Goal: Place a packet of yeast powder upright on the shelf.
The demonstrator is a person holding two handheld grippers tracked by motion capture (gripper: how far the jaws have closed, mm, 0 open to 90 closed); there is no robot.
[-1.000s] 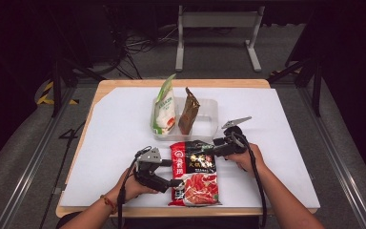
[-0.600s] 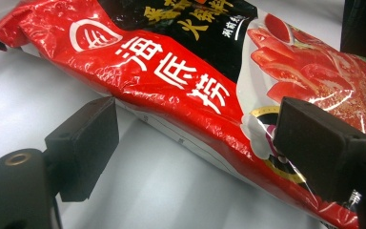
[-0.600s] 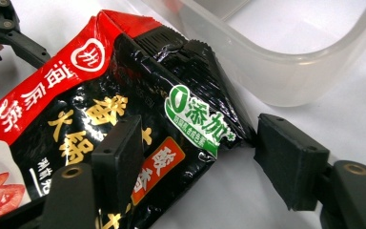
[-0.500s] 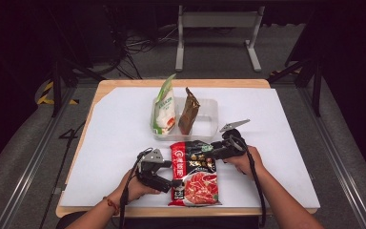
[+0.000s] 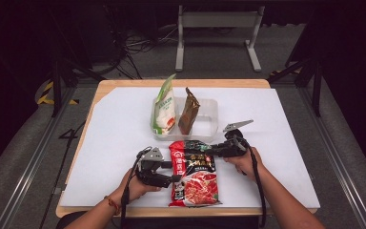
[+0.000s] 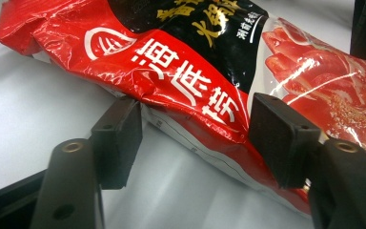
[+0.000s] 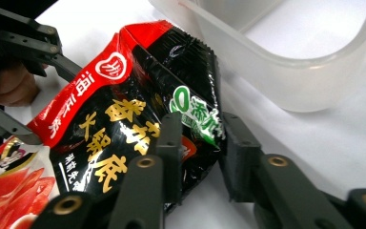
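A red and black soup-base packet (image 5: 193, 174) lies flat near the table's front edge. My left gripper (image 5: 171, 180) comes at its left edge. In the left gripper view the jaws (image 6: 200, 129) straddle that red edge (image 6: 190, 90); they have just been closing, with a gap still left at the pads. My right gripper (image 5: 195, 149) reaches in from the right at the packet's top. In the right gripper view its jaws (image 7: 200, 138) have just closed and pinch the crinkled black top corner (image 7: 124, 119).
Just behind the packet stands a clear plastic tub (image 5: 209, 126) holding an upright green and white pouch (image 5: 164, 112) and a brown pouch (image 5: 188, 112). The tub's rim (image 7: 276, 71) is close to my right jaws. A white sheet (image 5: 114, 143) covers the wooden table.
The right gripper's jaws have drawn in on the packet's top corner. Both hands and the packet sit where they were.
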